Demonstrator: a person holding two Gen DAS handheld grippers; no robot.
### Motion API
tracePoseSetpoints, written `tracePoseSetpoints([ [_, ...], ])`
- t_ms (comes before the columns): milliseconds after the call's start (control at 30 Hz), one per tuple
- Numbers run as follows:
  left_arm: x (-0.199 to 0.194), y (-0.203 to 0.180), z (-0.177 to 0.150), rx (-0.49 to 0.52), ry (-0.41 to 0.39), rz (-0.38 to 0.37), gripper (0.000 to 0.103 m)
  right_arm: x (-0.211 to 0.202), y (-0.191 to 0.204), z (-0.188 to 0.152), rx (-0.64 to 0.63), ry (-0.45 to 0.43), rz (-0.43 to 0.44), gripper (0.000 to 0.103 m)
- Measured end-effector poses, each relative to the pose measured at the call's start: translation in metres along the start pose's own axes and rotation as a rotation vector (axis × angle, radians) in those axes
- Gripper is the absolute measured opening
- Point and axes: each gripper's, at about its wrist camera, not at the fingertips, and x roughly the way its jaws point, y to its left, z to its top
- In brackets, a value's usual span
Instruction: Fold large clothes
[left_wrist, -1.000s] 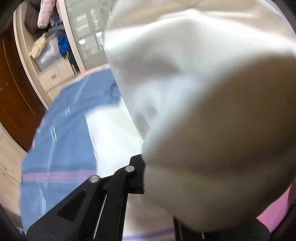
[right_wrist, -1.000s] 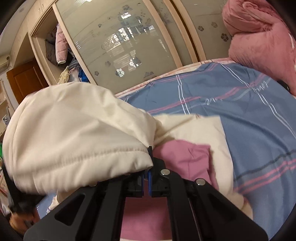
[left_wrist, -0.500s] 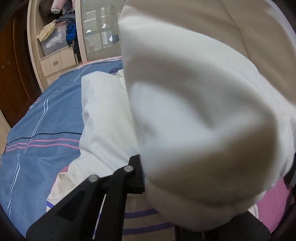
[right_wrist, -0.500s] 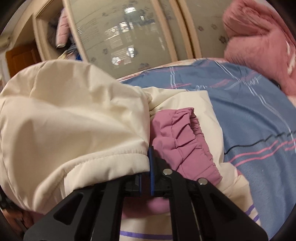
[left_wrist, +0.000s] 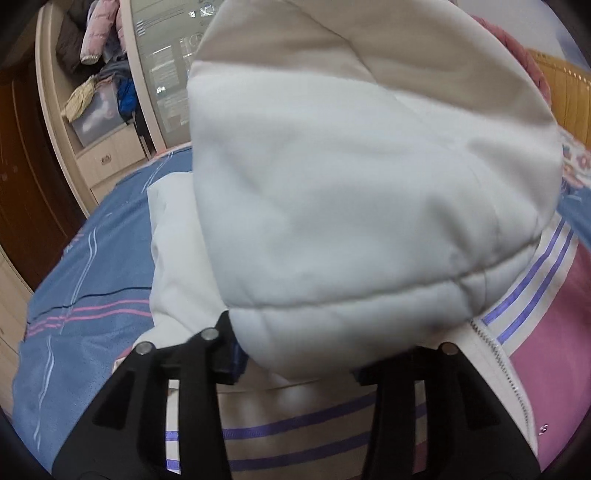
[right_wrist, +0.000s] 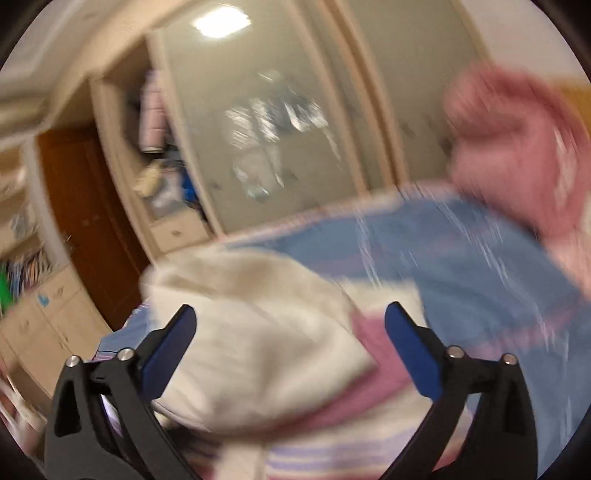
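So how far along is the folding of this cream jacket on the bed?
Partly done: the cream jacket has one section folded over onto itself on the blue bedsheet. Right gripper, jaws just opened wide, holds nothing. Left gripper has been opening, cream fabric bulging between its fingers. Left: remaining folds and tidying.

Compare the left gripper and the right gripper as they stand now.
The right gripper has its jaws spread wide with nothing between the blue pads; the cream jacket lies beyond them. The left gripper stands narrower, and a padded fold of the cream jacket bulges between its jaws, hiding the pads. The right wrist view is motion-blurred; the left is sharp. Both have just been opening, above the blue striped bedsheet.
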Motion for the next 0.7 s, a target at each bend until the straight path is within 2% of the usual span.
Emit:
tracePoseSetpoints([
  [67, 0.000, -0.001, -0.001, 0.002, 0.004, 0.005, 0.048, 0.033, 0.037, 0.010, -0.072, -0.007, 0.022, 0.102],
  [133, 0.001, 0.004, 0.003, 0.008, 0.002, 0.009, 0.058, 0.075, 0.053, 0.003, -0.112, 0.062, 0.029, 0.102],
  [167, -0.003, 0.006, 0.003, 0.015, 0.000, 0.007, 0.067, 0.100, 0.055, -0.005, -0.135, 0.115, 0.013, 0.102],
  [200, -0.005, 0.011, 0.004, 0.024, 0.005, -0.017, 0.085, 0.120, 0.053, -0.015, -0.158, 0.160, -0.015, 0.102],
  [233, -0.007, 0.019, 0.005, 0.030, 0.018, -0.057, 0.091, 0.135, 0.046, -0.025, -0.172, 0.202, -0.042, 0.102],
  [333, -0.020, 0.037, 0.001, 0.043, 0.084, -0.196, 0.093, 0.170, 0.018, -0.075, -0.189, 0.365, -0.120, 0.102],
  [367, -0.027, 0.049, -0.001, 0.046, 0.094, -0.271, 0.094, 0.180, 0.001, -0.097, -0.180, 0.427, -0.128, 0.102],
  [433, -0.039, 0.062, -0.002, 0.040, 0.059, -0.348, 0.094, 0.191, -0.017, -0.130, -0.179, 0.507, -0.148, 0.102],
  [500, -0.051, 0.079, 0.004, -0.024, -0.020, -0.370, 0.098, 0.190, -0.028, -0.156, -0.191, 0.496, -0.134, 0.102],
  [633, -0.060, 0.111, 0.020, -0.307, -0.174, -0.389, 0.101, 0.179, -0.031, -0.158, -0.171, 0.502, -0.140, 0.102],
  [667, -0.057, 0.115, 0.026, -0.365, -0.202, -0.371, 0.101, 0.176, -0.031, -0.160, -0.180, 0.502, -0.142, 0.102],
  [700, -0.052, 0.116, 0.032, -0.408, -0.225, -0.315, 0.101, 0.170, -0.031, -0.164, -0.182, 0.505, -0.139, 0.102],
])
